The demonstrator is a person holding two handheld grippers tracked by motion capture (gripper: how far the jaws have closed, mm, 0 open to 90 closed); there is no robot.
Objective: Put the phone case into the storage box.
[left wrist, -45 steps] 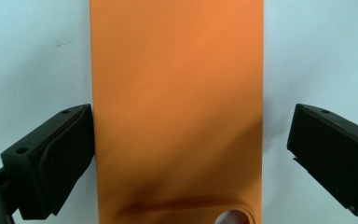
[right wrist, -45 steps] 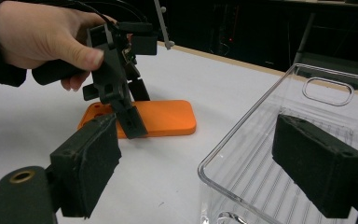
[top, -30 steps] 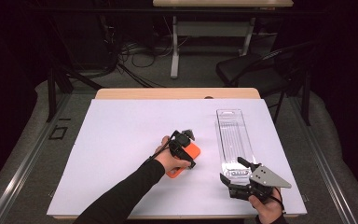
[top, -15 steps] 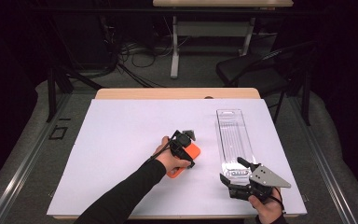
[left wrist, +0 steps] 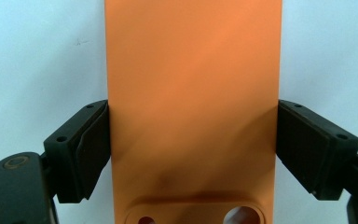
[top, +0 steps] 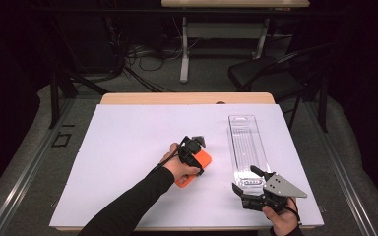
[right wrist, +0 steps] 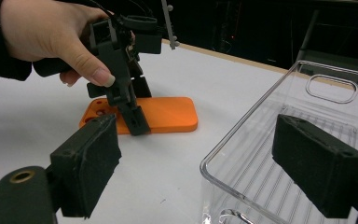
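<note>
Flat orange plastic phone case (top: 197, 167), rounded corners, lies on the white table sheet (top: 128, 147), left of the clear plastic blister tray (top: 248, 147) and well apart from it. In the high view the case's long axis runs on a diagonal, one end toward the tray's middle, the other toward the near table edge. In the left gripper view the long axis runs straight up the frame; the end with the camera cut-out (left wrist: 193, 212) sits nearest the gripper body, the plain end points away.

Left gripper (top: 191, 151) is held over the case, pointing down at it. Its jaws straddle the case across the short width, one pad (left wrist: 86, 149) at each long edge. The jaws have just been closing with the case between them. The pads stand right at the edges; whether they press yet cannot be told. In the right gripper view the case lies flat on the sheet under the left gripper (right wrist: 130, 116).

The tray lies with its long axis running away from the person, hang-hole end far. Right gripper (top: 248, 189) sits at the tray's near end, jaws spread wide, one pad (right wrist: 91, 163) outside the tray's near wall and the other over its ribbed floor, neither pressing on it.
</note>
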